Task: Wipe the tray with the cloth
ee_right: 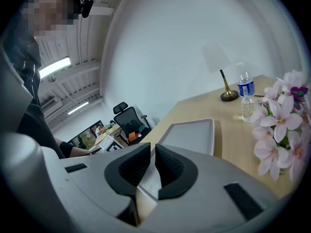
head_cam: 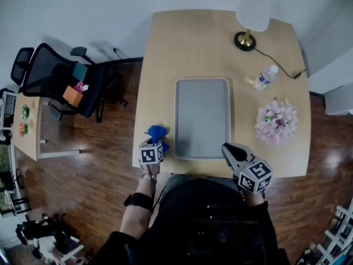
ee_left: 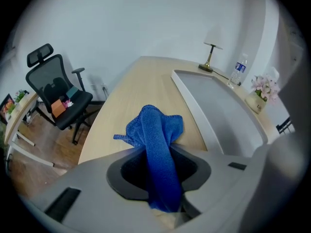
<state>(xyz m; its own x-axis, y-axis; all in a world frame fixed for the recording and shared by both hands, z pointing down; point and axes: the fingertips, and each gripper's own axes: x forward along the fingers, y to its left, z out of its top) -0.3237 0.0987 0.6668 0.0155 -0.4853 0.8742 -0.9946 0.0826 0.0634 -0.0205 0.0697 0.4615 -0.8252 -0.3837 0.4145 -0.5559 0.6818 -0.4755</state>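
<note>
A blue cloth (head_cam: 157, 132) lies bunched on the wooden table (head_cam: 182, 48), just left of the grey tray (head_cam: 202, 117). My left gripper (head_cam: 158, 144) is shut on the cloth: in the left gripper view a fold of the cloth (ee_left: 158, 140) runs between the jaws of the left gripper (ee_left: 160, 152), with the tray (ee_left: 218, 106) to the right. My right gripper (head_cam: 227, 148) hangs over the tray's near right corner. In the right gripper view the right gripper (ee_right: 152, 152) has its jaws shut with nothing between them, and the tray (ee_right: 189, 135) lies beyond.
A lamp (head_cam: 251, 15) with a cable, a water bottle (head_cam: 266, 76) and a bunch of pink flowers (head_cam: 276, 120) stand on the table's right side. An office chair (head_cam: 66, 81) and a small side table (head_cam: 27, 120) are on the floor at left.
</note>
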